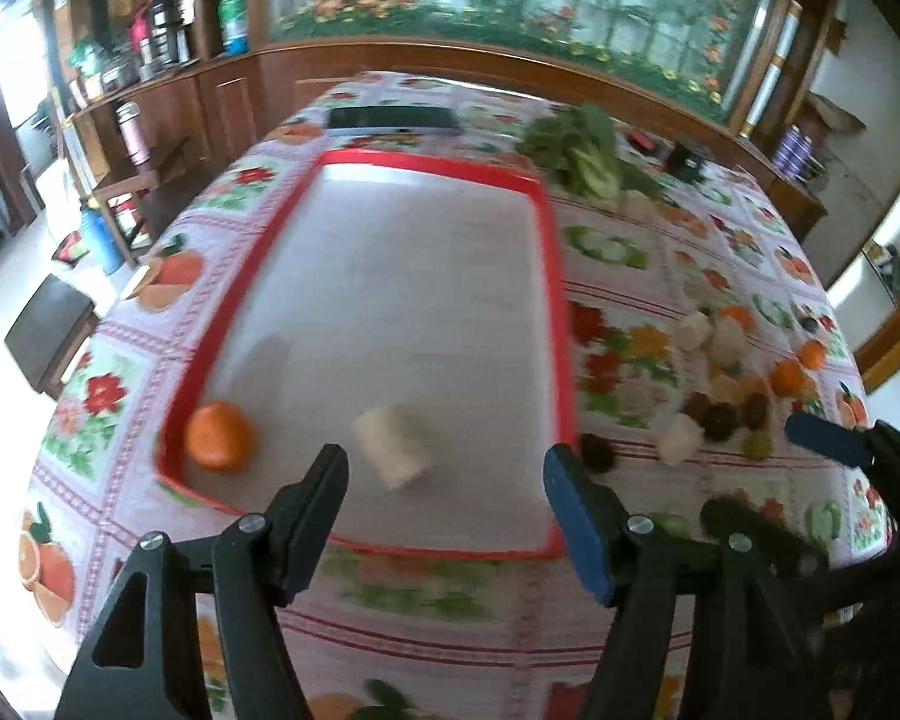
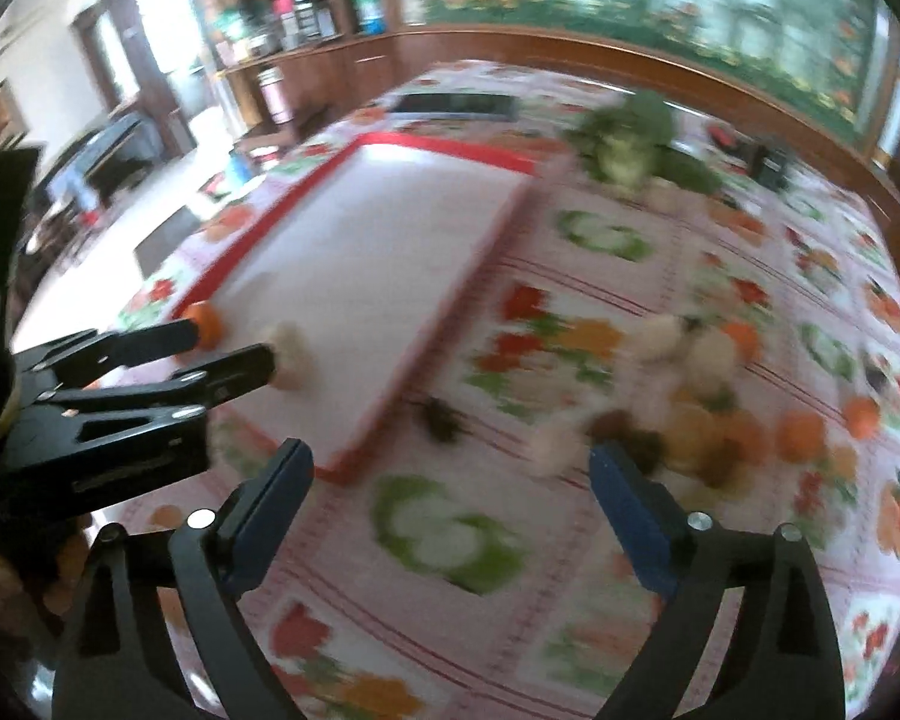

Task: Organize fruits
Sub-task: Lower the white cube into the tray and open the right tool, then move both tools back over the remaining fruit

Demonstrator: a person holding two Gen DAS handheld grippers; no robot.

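Note:
A red-rimmed white tray [image 1: 555, 276] lies on the flowered tablecloth. In it sit an orange [image 1: 219, 435] at the near left corner and a pale cylindrical fruit piece [image 1: 393, 441]. My left gripper [image 1: 444, 480] is open and empty just above the tray's near edge, the pale piece between its fingers' line. A heap of fruits [image 1: 729, 378], pale, dark and orange, lies right of the tray. My right gripper [image 2: 450, 480] is open and empty over the cloth, near that heap [image 2: 690, 414]. The tray [image 2: 480, 258], orange [image 2: 206, 324] and pale piece [image 2: 291, 354] show in the right wrist view.
A dark spiky fruit [image 1: 597, 453] lies by the tray's right near corner. Leafy greens [image 1: 582, 150] and a black flat device [image 1: 390, 120] lie at the table's far side. A small dark box [image 1: 687, 162] stands far right. Wooden shelves and stools stand left of the table.

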